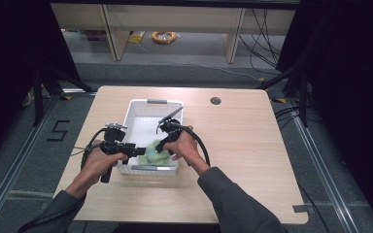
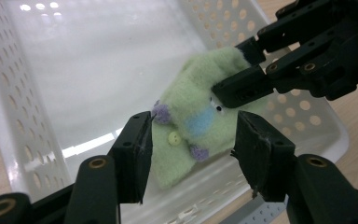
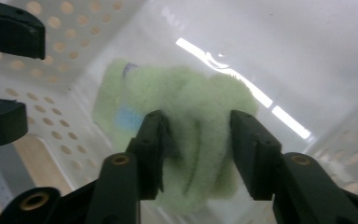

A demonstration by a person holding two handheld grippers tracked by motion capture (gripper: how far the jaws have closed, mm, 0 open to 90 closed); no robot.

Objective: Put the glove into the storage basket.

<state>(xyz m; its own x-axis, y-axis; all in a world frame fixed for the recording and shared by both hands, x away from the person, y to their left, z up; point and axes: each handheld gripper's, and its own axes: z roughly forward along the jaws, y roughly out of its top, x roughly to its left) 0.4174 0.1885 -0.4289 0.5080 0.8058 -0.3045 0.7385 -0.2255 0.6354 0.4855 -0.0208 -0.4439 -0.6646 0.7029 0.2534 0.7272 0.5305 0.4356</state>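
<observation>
From above, a person's two hands hold black two-jaw tongs over a white perforated plastic basket (image 1: 135, 112) that sits on the light wooden surface (image 1: 243, 145). The left tongs (image 1: 138, 151) reach in over the basket's near left wall, and the right tongs (image 1: 159, 145) come down from the other side, their tips close together. Between them, in the near end of the basket, lies a pale green fleece soft toy (image 1: 154, 151).

Along the left tongs (image 2: 192, 140), the jaws stand apart with a clear gap, one on each side of the toy (image 2: 191, 135) but not pressing it. The toy lies just ahead of them against the basket's near wall (image 2: 9, 107), showing a blue patch, small purple nubs and a pale button. Beyond it, the right tongs (image 2: 235, 70) enter from the upper right, and their jaws pinch the toy's upper edge.

Along the right tongs (image 3: 196, 144), the jaws press into the green fleece (image 3: 196, 102) from both sides, gripping a fold of it. The toy rests in the basket's corner (image 3: 307, 56) just ahead. The left tongs' jaws (image 3: 9, 70) show at the left edge, spread apart.
</observation>
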